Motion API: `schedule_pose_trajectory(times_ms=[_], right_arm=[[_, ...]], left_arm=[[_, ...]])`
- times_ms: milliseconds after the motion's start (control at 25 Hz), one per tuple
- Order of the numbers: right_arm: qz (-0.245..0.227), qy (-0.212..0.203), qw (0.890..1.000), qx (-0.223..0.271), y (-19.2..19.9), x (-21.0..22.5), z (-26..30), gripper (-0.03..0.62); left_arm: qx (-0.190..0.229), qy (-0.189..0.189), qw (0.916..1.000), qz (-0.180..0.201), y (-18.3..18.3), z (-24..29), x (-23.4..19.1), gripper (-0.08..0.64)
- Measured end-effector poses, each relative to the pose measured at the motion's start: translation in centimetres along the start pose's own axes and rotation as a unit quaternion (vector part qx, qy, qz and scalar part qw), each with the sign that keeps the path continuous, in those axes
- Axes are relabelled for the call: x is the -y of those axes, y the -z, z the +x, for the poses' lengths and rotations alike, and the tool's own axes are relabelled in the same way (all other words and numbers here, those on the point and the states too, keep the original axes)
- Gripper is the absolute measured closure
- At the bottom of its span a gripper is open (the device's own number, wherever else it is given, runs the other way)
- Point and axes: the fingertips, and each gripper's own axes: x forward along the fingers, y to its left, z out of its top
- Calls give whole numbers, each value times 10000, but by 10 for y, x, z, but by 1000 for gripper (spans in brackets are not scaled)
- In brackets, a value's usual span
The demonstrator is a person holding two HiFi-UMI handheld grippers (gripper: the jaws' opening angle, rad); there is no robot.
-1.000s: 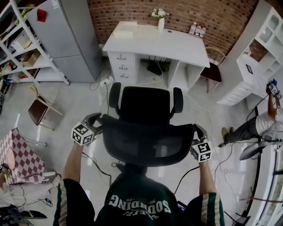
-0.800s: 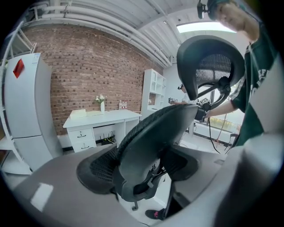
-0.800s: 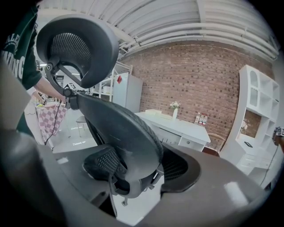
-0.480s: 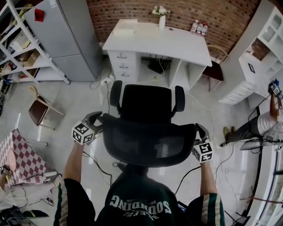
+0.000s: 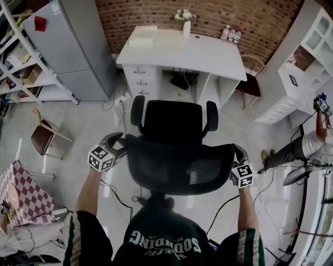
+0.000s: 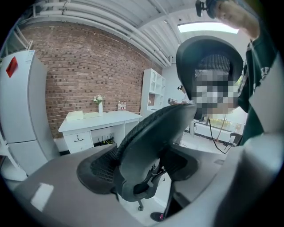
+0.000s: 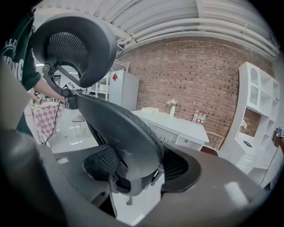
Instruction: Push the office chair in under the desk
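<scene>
both forearms [image 5: 89, 192] reach forward toward the desk [image 5: 182, 49], with the left gripper [image 5: 117, 145] and right gripper [image 5: 237, 156] each clamped on 1 side edge of the office chair [image 5: 174, 122] backrest [image 5: 179, 166]. the chair stands on the glossy floor [image 5: 93, 119] just short of the desk, its seat facing the desk. a brick wall [image 5: 234, 13] is behind the desk and a grey cabinet [image 5: 73, 41] stands near its left end.

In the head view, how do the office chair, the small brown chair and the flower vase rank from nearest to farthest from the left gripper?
1. office chair: its backrest edge sits in the left gripper.
2. small brown chair: on the floor, to the left.
3. flower vase: far ahead, on the desk.
</scene>
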Motion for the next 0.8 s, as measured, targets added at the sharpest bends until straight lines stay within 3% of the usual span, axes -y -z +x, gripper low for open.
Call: schedule_pose_trajectory(times_ms=[360,800], right_arm=[[73,32,10000,-38,-9,22,26,311],[131,241,9996,-119,-26,35,59,311]], left_arm=[[12,-65,10000,46,-13,24,-25,249],[-76,138,9997,208,-27,45,-67,252]])
